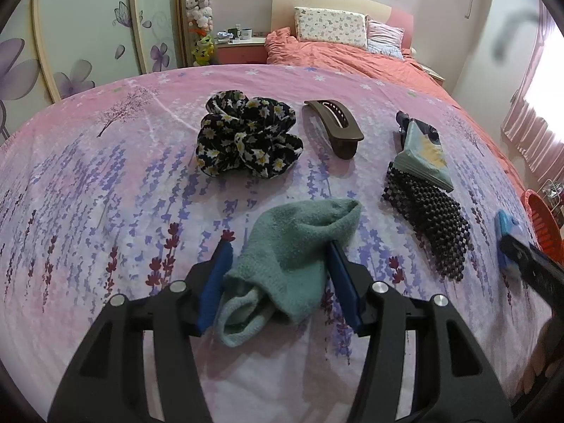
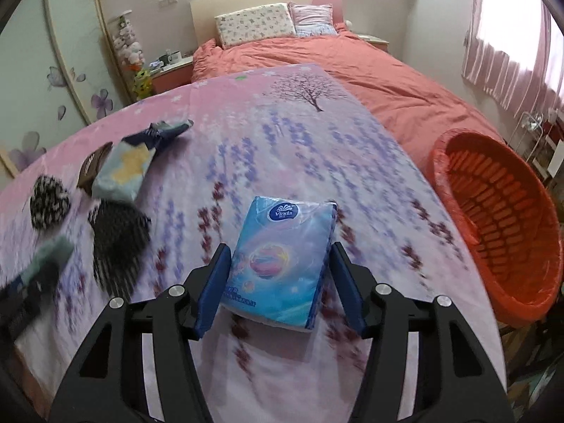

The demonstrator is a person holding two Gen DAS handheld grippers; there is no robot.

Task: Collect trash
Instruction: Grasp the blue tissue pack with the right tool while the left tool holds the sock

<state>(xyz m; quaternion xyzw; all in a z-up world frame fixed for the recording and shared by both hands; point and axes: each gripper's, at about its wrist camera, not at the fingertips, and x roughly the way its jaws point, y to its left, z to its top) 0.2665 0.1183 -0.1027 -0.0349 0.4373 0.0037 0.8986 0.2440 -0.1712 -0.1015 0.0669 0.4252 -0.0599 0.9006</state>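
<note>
Pink bedding printed with lavender sprigs covers the bed [image 1: 105,183] where everything lies, with a coral duvet and pillows beyond. My left hand-held gripper [image 1: 282,282] sits low over a teal sock [image 1: 296,253], its blue pads spread on either side of the crumpled fabric; the jaws look open and I can't tell if they touch it. The sock's long axis runs away from me, roughly along the fingers. Farther out lie a floral scrunchie [image 1: 246,137], a brown hair clip [image 1: 335,127], a snack wrapper [image 1: 423,155] and a black beaded piece [image 1: 426,222]. My right hand-held gripper [image 2: 280,282] brackets a blue tissue pack [image 2: 282,264], pads wide on both long sides, the pack pointing straight ahead between them; contact is unclear through the blur. The red basket [image 2: 493,225] stands off the bed's edge to the right of this gripper, so I judge the right hand is the nearer one to carry anything into it, swinging rightward.
</note>
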